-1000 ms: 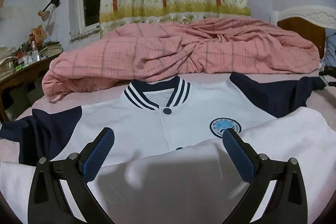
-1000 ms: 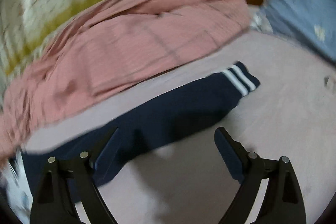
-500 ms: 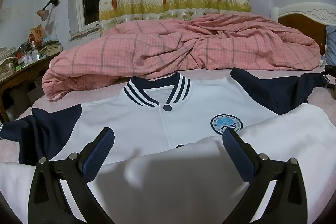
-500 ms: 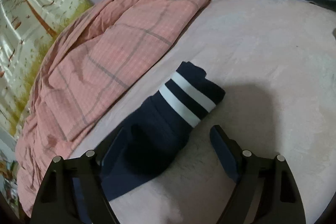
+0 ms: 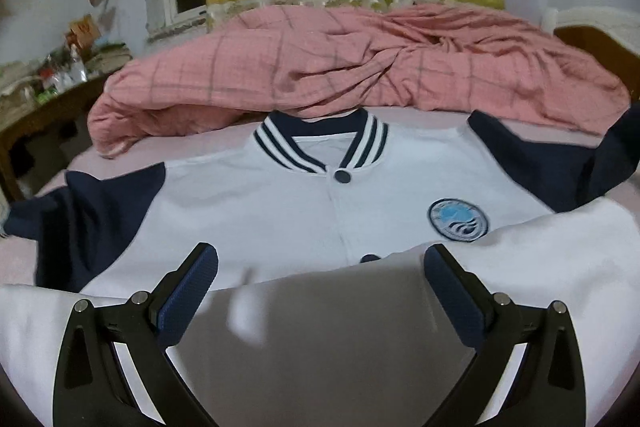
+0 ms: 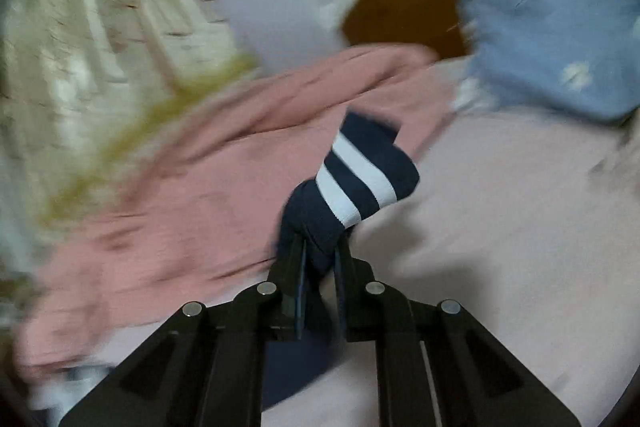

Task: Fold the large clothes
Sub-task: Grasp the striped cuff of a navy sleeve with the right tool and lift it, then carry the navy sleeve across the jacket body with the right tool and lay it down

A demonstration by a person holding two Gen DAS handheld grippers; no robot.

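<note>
A white jacket (image 5: pixel 280 203) with navy sleeves and a striped collar (image 5: pixel 320 143) lies front-up on the bed. Its lower part is folded up toward me, and my left gripper (image 5: pixel 320 259) hovers open over that white fold, touching nothing. In the right wrist view my right gripper (image 6: pixel 320 247) is closing its jaws on the navy sleeve just behind the white-striped cuff (image 6: pixel 360 179). The pads pinch the bunched cloth, and the cuff sticks up off the sheet. That sleeve (image 5: pixel 540 167) rises at the right edge of the left wrist view; the other sleeve (image 5: pixel 92 211) lies flat.
A crumpled pink plaid quilt (image 5: pixel 340 67) is heaped behind the jacket. A blue flowered pillow (image 6: pixel 552 27) leans on the wooden headboard (image 6: pixel 400 11) at the right. A cluttered desk (image 5: pixel 40 95) stands left of the bed. Pink sheet (image 6: pixel 500 227) stretches right of the sleeve.
My right gripper went from wide open over the sleeve to pinched on it near the cuff, then lifted it off the sheet. The left gripper stayed open over the fold.
</note>
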